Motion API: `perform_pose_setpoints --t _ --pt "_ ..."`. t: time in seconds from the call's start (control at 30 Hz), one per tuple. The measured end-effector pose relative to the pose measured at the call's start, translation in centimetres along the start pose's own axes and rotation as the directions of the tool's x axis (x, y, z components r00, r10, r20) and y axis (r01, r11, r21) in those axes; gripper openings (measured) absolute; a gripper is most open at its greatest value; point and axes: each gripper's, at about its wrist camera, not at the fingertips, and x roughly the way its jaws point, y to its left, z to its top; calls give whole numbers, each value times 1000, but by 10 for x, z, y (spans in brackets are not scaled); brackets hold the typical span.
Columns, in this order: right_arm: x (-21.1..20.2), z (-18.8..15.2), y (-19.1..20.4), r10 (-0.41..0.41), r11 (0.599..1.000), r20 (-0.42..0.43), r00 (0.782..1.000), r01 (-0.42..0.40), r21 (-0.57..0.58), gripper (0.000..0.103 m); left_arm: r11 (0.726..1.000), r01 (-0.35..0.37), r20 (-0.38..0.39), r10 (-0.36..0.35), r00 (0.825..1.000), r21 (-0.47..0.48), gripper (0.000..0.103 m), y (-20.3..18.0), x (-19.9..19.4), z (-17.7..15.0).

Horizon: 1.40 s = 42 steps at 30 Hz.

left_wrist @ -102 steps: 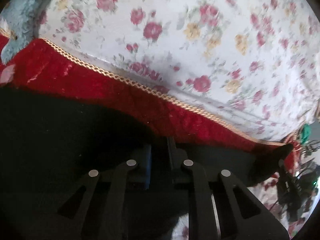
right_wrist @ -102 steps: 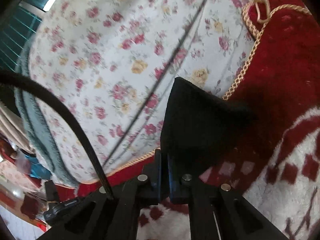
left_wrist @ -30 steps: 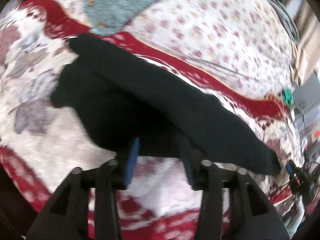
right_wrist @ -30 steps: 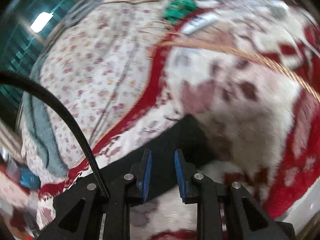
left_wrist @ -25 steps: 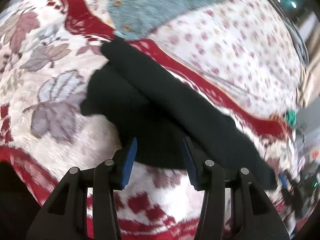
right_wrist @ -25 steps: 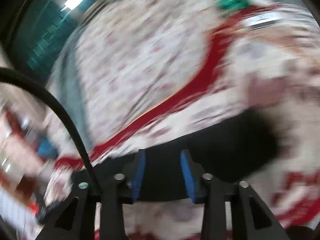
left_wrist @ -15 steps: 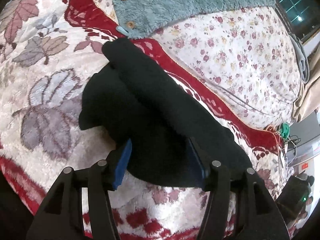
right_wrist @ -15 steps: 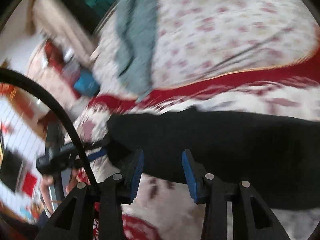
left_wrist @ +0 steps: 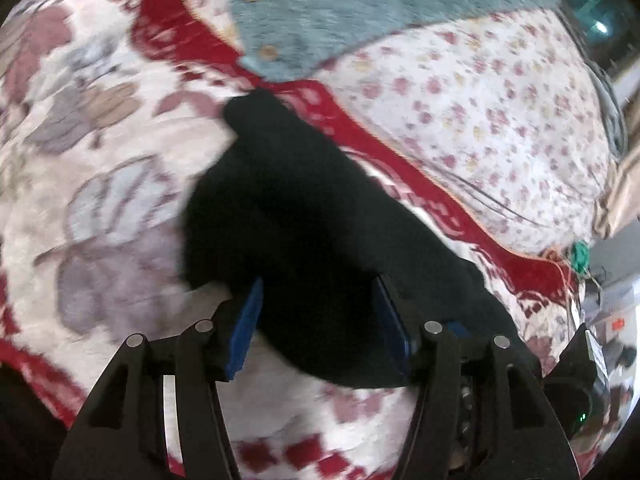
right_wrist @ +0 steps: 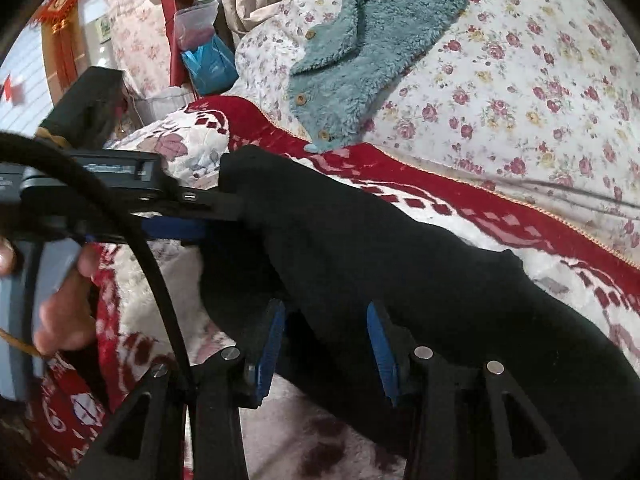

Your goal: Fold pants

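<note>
Black pants (left_wrist: pixel 320 216), folded lengthwise into a long strip, lie on a red and white blanket (left_wrist: pixel 120 208). My left gripper (left_wrist: pixel 320 320) is open at the strip's near edge. Cloth lies between its blue pads (left_wrist: pixel 246 320), which do not press it. In the right wrist view the same pants (right_wrist: pixel 400 264) run from the left to the lower right. My right gripper (right_wrist: pixel 326 344) straddles their near edge, jaws opening, cloth between the pads but not pinched. The left gripper (right_wrist: pixel 208 214) shows there at the pants' left end, with a person's hand (right_wrist: pixel 60 308) behind it.
A teal fleece garment (right_wrist: pixel 380 40) with buttons lies on a floral sheet (right_wrist: pixel 540 80) just beyond the blanket's (right_wrist: pixel 440 204) red border. A black cable (right_wrist: pixel 140 260) crosses the right wrist view. A blue bag (right_wrist: pixel 208 64) and room clutter stand at the far left.
Both grippers, earlier shut on black cloth, now stand open. Over the last second the right one swept along the pants towards their left end and rolled. The left one closed in on the near edge.
</note>
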Motion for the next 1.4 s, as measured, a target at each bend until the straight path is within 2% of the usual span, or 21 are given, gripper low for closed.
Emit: perform_pose_setpoints --t 0.07,0.1,0.17,0.23,0.33,0.37,0.4,0.43,0.47,0.5,0.53,0.57,0.63,0.77,0.83,0.93,1.0,1.07,1.2,1.3,1.4 --pt "2 0 -2 12 1000 -13 1000 -12 15 41 993 -115 16 115 993 -33 57 17 -5 -4" --pt "2 -1 -3 15 1000 -11 1000 -15 17 42 990 -131 18 132 991 -44 56 25 -6 -7" --pt "-1 1 -1 20 1000 -4 1000 -19 14 42 995 -66 3 67 998 -70 56 37 -10 -9" --pt "-7 3 -1 36 999 22 999 -36 19 43 995 -54 13 56 998 -82 57 38 -17 -8" --pt "-3 7 3 14 1000 8 1000 -14 -1 46 999 -46 64 47 997 -19 57 21 -26 -5" --pt "-1 7 5 13 1000 3 1000 -13 -9 46 998 -57 75 56 996 13 57 15 -26 -5" --pt "2 8 5 16 1000 0 1000 -16 -11 46 991 -120 84 115 990 52 57 9 -23 -5" --pt "5 9 6 21 1000 -1 1000 -21 -15 46 981 -179 83 173 981 76 57 6 -17 -4" --pt "7 9 6 21 1000 -1 1000 -21 -18 46 954 -280 61 275 960 106 57 7 -7 -5" --pt "9 10 4 18 1000 -4 1000 -18 -13 43 932 -338 19 338 941 130 57 12 6 -7" --pt "11 11 -1 18 1000 -6 1000 -18 9 32 927 -344 5 347 938 150 59 14 10 -8" --pt "11 12 -7 31 999 -1 1000 -31 44 28 920 -353 22 354 935 172 59 17 7 -10" --pt "10 13 -21 81 990 17 997 -83 114 15 878 -456 53 453 890 146 58 29 -3 -7" --pt "4 10 -29 120 980 38 992 -125 153 12 956 -294 -4 294 956 -20 58 65 -22 4" --pt "2 9 -26 132 980 39 990 -136 148 11 969 -244 11 244 970 -41 58 64 -30 7" --pt "-4 8 -21 135 981 50 990 -141 134 11 993 -100 31 102 994 -55 58 51 -35 9" --pt "-6 9 -22 141 978 50 989 -146 145 11 997 -12 5 12 1000 -70 58 40 -28 15" --pt "-6 10 -25 143 976 53 988 -150 156 11 996 14 -11 -15 1000 -87 59 33 -20 22" --pt "-6 11 -26 146 974 53 988 -153 169 11 992 34 -3 -35 999 -119 59 32 -1 41" --pt "-4 10 -27 150 973 46 988 -156 172 11 990 45 10 -44 999 -133 63 33 9 58" --pt "-3 10 -29 159 969 46 986 -164 183 11 985 42 -17 -46 999 -168 63 39 24 71"
